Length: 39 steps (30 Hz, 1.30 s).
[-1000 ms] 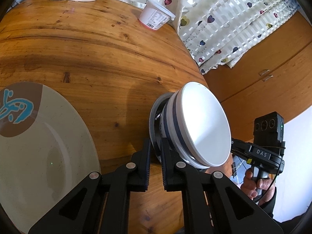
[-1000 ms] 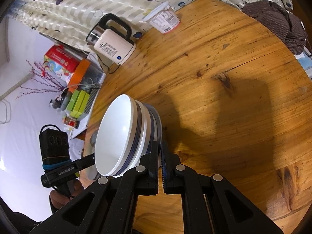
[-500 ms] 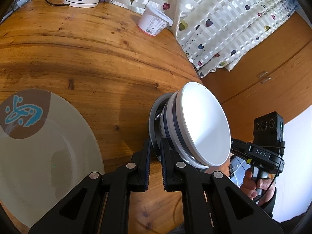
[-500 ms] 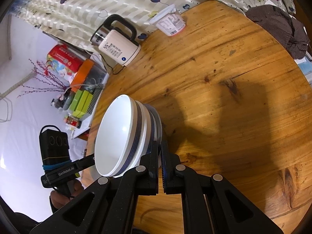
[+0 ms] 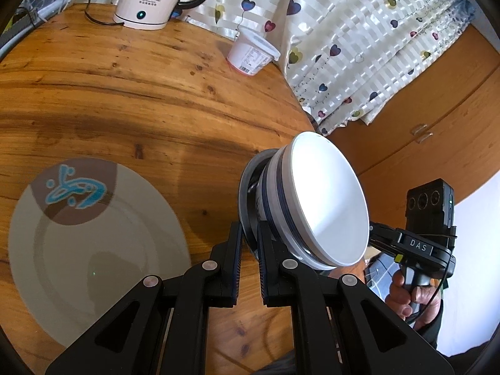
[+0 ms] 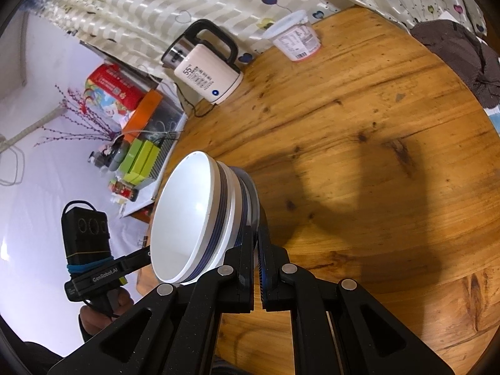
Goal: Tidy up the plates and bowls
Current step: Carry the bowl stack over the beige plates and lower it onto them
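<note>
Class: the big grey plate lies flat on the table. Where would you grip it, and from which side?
Grip the plate by its thin rim, coming in low from the near table edge: it lies flat, so only the rim fits between fingers.

Left gripper: my black two-finger left gripper (image 5: 249, 243) was closed on the rim of the grey plate (image 5: 247, 193) under the white blue-banded bowls (image 5: 325, 200), its fingers (image 5: 232, 262) nearly together.
Right gripper: my black two-finger right gripper (image 6: 257, 250) was pinched on the opposite rim of that plate, jaws almost touching.
Left hand: seen from the right wrist, my left hand (image 6: 106, 306) gripped its handle.
Right hand: seen from the left wrist, my right hand (image 5: 412, 300) was wrapped around its handle.
Pose: both grippers faced each other across the tilted stack.
</note>
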Each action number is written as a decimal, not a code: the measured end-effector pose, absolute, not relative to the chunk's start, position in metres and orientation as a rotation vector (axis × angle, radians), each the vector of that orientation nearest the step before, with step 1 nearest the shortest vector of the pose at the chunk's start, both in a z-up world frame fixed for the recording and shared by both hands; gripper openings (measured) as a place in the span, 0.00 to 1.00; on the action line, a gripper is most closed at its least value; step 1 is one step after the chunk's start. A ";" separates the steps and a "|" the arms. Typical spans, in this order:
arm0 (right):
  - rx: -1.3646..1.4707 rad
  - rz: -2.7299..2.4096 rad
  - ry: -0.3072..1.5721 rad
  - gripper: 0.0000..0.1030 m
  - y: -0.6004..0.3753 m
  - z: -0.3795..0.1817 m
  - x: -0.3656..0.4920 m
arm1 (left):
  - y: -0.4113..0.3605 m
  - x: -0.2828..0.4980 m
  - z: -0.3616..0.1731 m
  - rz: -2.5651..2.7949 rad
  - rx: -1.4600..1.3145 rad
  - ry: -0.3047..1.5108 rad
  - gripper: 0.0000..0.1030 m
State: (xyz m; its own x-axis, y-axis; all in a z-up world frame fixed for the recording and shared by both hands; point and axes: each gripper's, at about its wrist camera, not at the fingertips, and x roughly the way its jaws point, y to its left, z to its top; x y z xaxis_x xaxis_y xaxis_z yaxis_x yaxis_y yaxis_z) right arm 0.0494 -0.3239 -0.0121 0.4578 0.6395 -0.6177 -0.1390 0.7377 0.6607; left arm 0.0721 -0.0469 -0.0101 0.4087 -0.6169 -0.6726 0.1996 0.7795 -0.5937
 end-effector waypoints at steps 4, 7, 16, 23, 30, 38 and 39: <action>0.568 0.536 0.989 0.05 -0.312 -0.009 0.051 | -0.034 0.066 -0.006 -0.518 -0.471 1.015 0.08; 0.560 0.551 0.992 0.05 -0.303 -0.007 0.052 | -0.024 0.063 -0.004 -0.503 -0.477 1.005 0.08; 0.539 0.589 1.008 0.05 -0.278 -0.006 0.055 | -0.001 0.051 -0.002 -0.459 -0.496 0.988 0.08; 0.518 0.625 1.023 0.05 -0.254 -0.004 0.061 | 0.021 0.043 -0.002 -0.418 -0.521 0.973 0.08; 0.495 0.664 1.045 0.05 -0.228 -0.006 0.067 | 0.043 0.035 -0.005 -0.373 -0.544 0.961 0.08; 0.474 0.694 1.068 0.05 -0.201 -0.010 0.070 | 0.068 0.024 -0.010 -0.330 -0.569 0.954 0.08; 0.470 0.698 1.072 0.05 -0.197 -0.010 0.070 | 0.070 0.023 -0.010 -0.326 -0.571 0.953 0.08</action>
